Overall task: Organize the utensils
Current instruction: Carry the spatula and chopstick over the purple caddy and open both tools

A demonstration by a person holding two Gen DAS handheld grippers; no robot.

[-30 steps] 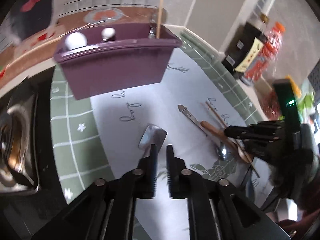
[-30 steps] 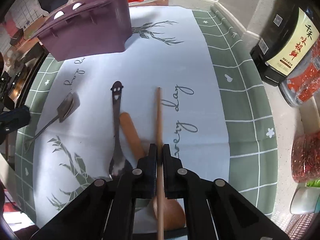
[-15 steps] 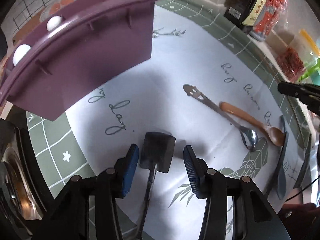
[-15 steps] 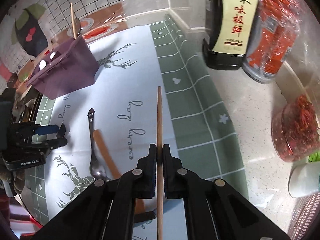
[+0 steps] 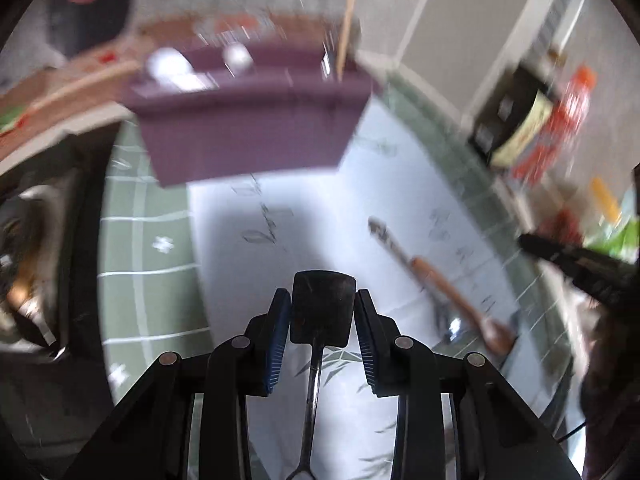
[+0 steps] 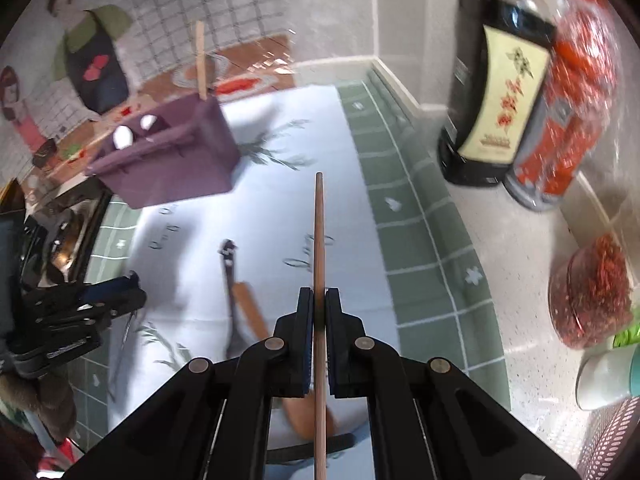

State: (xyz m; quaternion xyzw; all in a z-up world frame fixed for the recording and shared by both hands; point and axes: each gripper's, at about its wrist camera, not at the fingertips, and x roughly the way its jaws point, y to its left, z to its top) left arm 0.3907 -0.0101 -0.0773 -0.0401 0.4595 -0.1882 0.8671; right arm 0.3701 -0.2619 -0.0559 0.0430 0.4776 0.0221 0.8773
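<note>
- Our left gripper (image 5: 322,316) has the flat head of the spatula (image 5: 323,307) sitting between its jaws. They've just been closing in, the pads look right at the head's edges, but we honestly can't tell if they're pressing yet. Handle runs back toward 6 o'clock.
- Our right gripper (image 6: 319,320) is clamped tight on a chopstick (image 6: 319,240), which pokes out toward 12 o'clock above the mat (image 6: 280,200).
- The purple holder (image 6: 176,160) sits at about 10 o'clock in the right view, with one chopstick standing in it.
- A metal spoon (image 6: 229,280) and a wooden spoon (image 6: 250,312) lie touching on the mat at about 9 o'clock from the right gripper.
- Sauce bottle (image 6: 496,92) is off at 2 o'clock, on the counter.
</note>
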